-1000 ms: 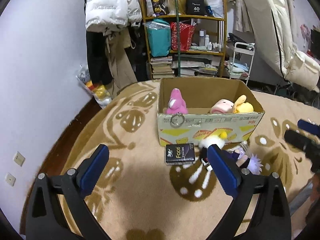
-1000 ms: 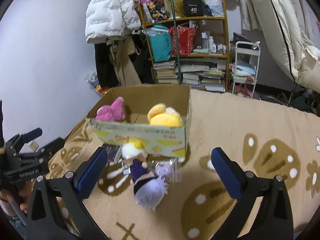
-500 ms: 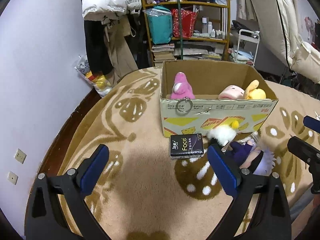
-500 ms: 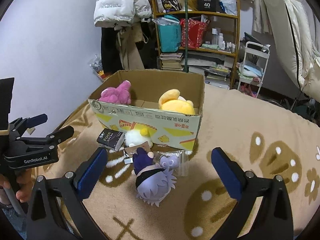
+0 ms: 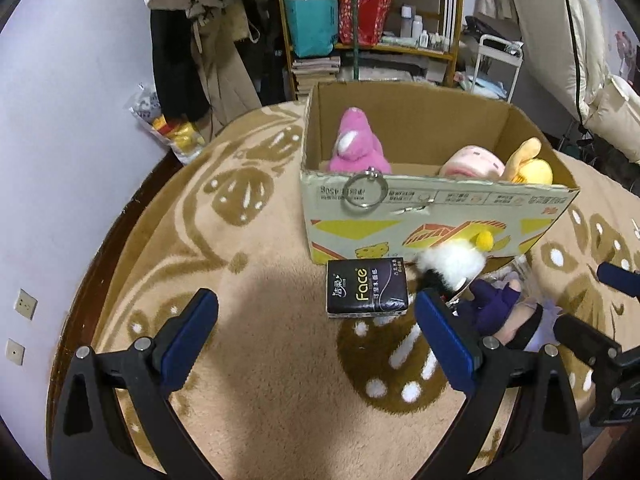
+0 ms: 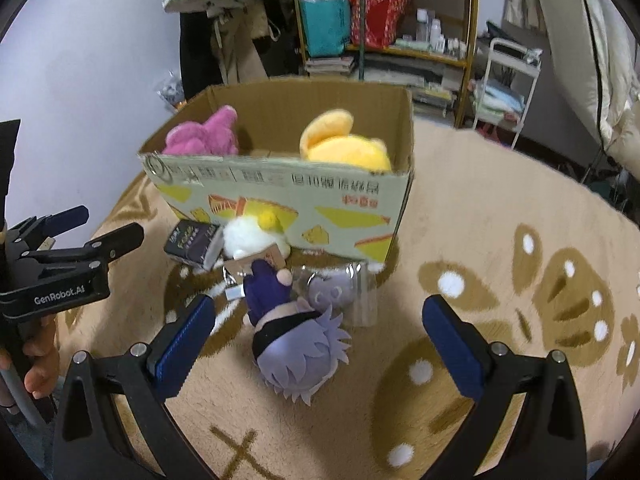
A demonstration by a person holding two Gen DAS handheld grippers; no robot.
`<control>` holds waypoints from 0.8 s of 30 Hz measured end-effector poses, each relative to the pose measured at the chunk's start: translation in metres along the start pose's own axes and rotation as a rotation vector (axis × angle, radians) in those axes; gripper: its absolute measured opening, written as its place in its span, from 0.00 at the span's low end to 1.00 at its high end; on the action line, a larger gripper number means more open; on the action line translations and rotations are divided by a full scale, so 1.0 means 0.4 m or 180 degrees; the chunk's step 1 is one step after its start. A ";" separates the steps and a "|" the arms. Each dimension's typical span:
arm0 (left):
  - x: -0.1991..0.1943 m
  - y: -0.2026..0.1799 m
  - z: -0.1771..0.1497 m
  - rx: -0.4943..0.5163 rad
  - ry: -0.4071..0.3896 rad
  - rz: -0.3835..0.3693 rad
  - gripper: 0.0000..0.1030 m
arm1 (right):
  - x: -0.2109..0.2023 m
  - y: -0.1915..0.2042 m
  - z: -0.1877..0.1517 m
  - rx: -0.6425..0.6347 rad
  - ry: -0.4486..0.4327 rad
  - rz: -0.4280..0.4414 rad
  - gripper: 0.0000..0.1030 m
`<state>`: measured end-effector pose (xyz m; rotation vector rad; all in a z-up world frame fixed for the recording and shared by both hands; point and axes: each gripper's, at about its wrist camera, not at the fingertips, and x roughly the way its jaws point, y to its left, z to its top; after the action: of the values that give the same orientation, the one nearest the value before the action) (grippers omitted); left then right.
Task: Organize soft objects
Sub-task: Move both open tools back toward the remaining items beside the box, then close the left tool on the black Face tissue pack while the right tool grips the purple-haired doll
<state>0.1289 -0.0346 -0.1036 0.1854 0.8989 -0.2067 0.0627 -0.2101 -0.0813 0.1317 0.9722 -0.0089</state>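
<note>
A cardboard box (image 5: 436, 216) (image 6: 280, 196) stands on the beige rug and holds a pink plush (image 5: 356, 148) (image 6: 204, 136), a pale pink plush (image 5: 472, 162) and a yellow plush (image 5: 528, 164) (image 6: 348, 144). In front of it lie a black tissue pack (image 5: 366, 292) (image 6: 192, 244), a white fluffy plush with a yellow ball (image 5: 452, 260) (image 6: 252, 236), a purple-haired doll (image 6: 296, 340) (image 5: 496, 308) and a small purple plush in clear wrap (image 6: 336, 292). My left gripper (image 5: 316, 340) is open and empty, just short of the tissue pack. My right gripper (image 6: 316, 344) is open, its fingers on either side of the doll.
A wooden shelf (image 5: 372, 20) with bags, books and bottles stands behind the box. Coats (image 5: 200, 40) hang at the back left. A white cart (image 6: 508, 92) and a draped chair (image 5: 600, 80) stand at the back right. Bare floor and a wall with sockets (image 5: 24, 304) are left.
Both grippers have moved forward and lower toward the items in front of the box. The doll now lies between the right gripper's fingers. Both stay open.
</note>
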 end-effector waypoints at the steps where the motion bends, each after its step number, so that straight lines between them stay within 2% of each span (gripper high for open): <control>1: 0.008 -0.002 0.000 0.0004 0.0025 -0.0021 0.95 | 0.008 -0.001 -0.001 0.0009 0.0034 0.0005 1.00; 12: 0.081 -0.056 -0.004 0.0221 0.0185 -0.0103 0.95 | 0.097 0.018 -0.001 -0.0057 0.0318 -0.0098 1.00; 24: 0.156 -0.057 -0.002 0.0144 0.0412 -0.0271 0.95 | 0.155 0.038 -0.008 -0.0150 0.0516 -0.0180 1.00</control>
<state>0.1603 -0.0625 -0.1551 0.2045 1.0324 -0.2968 0.0961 -0.1912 -0.1326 0.0621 1.1372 -0.0276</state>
